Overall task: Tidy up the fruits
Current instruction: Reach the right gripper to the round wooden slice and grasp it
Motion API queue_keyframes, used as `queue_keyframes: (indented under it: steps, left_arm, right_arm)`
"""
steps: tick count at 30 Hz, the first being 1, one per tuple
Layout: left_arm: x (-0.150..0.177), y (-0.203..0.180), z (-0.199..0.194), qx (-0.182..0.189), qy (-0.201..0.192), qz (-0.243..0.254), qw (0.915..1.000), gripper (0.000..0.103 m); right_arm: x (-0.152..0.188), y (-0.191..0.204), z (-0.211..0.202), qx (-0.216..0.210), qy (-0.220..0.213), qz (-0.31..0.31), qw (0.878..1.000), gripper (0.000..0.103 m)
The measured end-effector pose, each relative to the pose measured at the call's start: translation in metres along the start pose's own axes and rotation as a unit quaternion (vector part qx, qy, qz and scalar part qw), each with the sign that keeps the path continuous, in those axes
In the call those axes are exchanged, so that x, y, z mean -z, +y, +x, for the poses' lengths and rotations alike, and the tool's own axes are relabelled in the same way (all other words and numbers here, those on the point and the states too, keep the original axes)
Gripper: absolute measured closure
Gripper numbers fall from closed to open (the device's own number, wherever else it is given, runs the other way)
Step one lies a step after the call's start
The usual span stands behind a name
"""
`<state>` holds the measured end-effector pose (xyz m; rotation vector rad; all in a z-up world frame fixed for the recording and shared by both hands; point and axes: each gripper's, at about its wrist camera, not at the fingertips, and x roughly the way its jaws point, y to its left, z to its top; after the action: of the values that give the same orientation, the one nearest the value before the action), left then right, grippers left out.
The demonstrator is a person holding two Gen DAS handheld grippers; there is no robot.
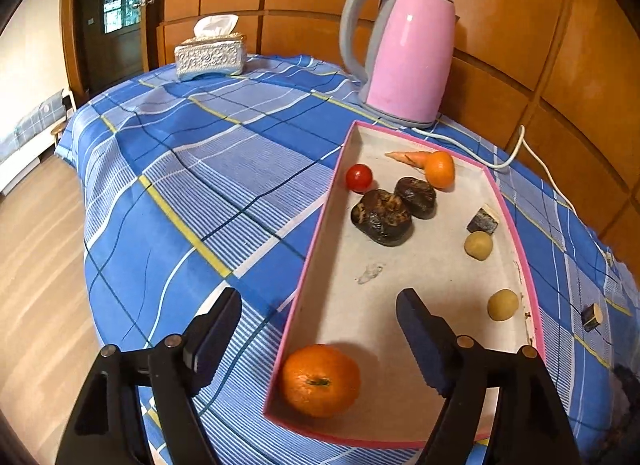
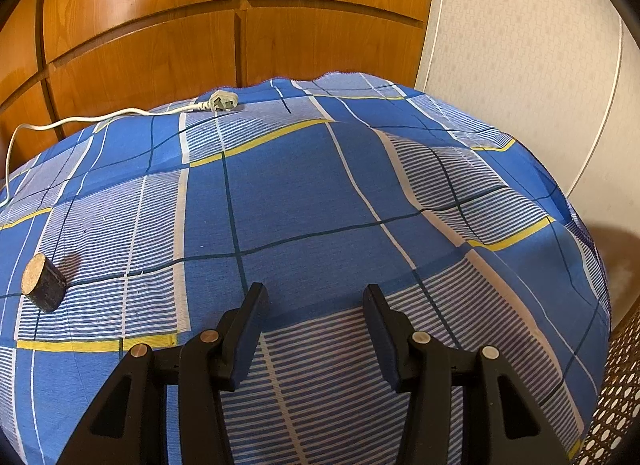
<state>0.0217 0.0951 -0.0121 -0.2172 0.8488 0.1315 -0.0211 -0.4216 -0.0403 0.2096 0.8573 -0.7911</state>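
Ahead of your tools rises a glossy orange-brown wood-panelled wall, with pale wood-plank flooring down to your left, a dark glazed door far left, and cream patterned wallpaper to your right.

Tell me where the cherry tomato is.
In the left wrist view, the cherry tomato lies in the tray, against its left wall at the far end, just beyond the two chestnuts.

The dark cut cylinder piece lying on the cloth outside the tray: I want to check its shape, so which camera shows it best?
The right wrist view: the dark cut cylinder piece is large there, showing its pale cut face and dark skin. In the left wrist view it is small, near the right edge, beyond the pink-rimmed tray.
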Motion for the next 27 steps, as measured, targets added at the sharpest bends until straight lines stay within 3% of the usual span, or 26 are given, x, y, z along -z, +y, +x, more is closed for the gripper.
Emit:
queue_keyframes:
  steps: [1,4,7,9,12,15,18,19,20,23,27]
  left_arm:
    - [0.0,0.0,0.0,0.0,0.0,-0.001,1.0,0.023]
    - [0.0,0.002,0.001,0.001,-0.001,-0.004,1.0,0.023]
    - [0.001,0.002,0.004,0.001,0.003,-0.004,1.0,0.023]
    - [0.002,0.001,0.004,0.003,0.006,-0.004,1.0,0.023]
    - [0.002,0.001,0.003,0.005,0.004,-0.003,1.0,0.023]
    - [0.003,0.001,0.003,0.006,0.004,-0.004,1.0,0.022]
    - [0.003,0.002,0.002,0.003,0.002,-0.005,1.0,0.02]
    - [0.003,0.002,0.003,0.003,0.002,-0.006,1.0,0.02]
    - [0.003,0.003,0.003,0.002,0.002,-0.007,1.0,0.02]
    - [0.002,0.005,0.004,0.0,0.003,-0.01,0.9999,0.02]
    - [0.002,0.006,0.005,-0.001,0.005,-0.012,0.9999,0.02]
  right_arm:
    - [-0.002,0.002,0.0,-0.004,0.006,-0.002,1.0,0.053]
    - [-0.009,0.008,-0.005,-0.083,0.028,0.002,0.996,0.053]
    - [-0.014,0.029,-0.019,-0.153,0.019,-0.024,0.988,0.051]
    - [-0.017,0.047,-0.027,-0.199,0.021,-0.046,0.979,0.035]
    - [-0.019,0.08,-0.038,-0.245,0.018,-0.096,0.964,0.035]
    - [-0.019,0.114,-0.041,-0.253,0.017,-0.144,0.957,0.035]
    - [-0.017,0.14,-0.034,-0.234,0.025,-0.177,0.956,0.037]
    - [-0.015,0.145,-0.03,-0.226,0.034,-0.187,0.956,0.045]
    - [-0.012,0.151,-0.025,-0.218,0.044,-0.197,0.955,0.067]
    - [-0.006,0.155,-0.025,-0.197,0.036,-0.224,0.954,0.067]
    - [-0.008,0.151,-0.031,-0.202,0.037,-0.231,0.951,0.067]
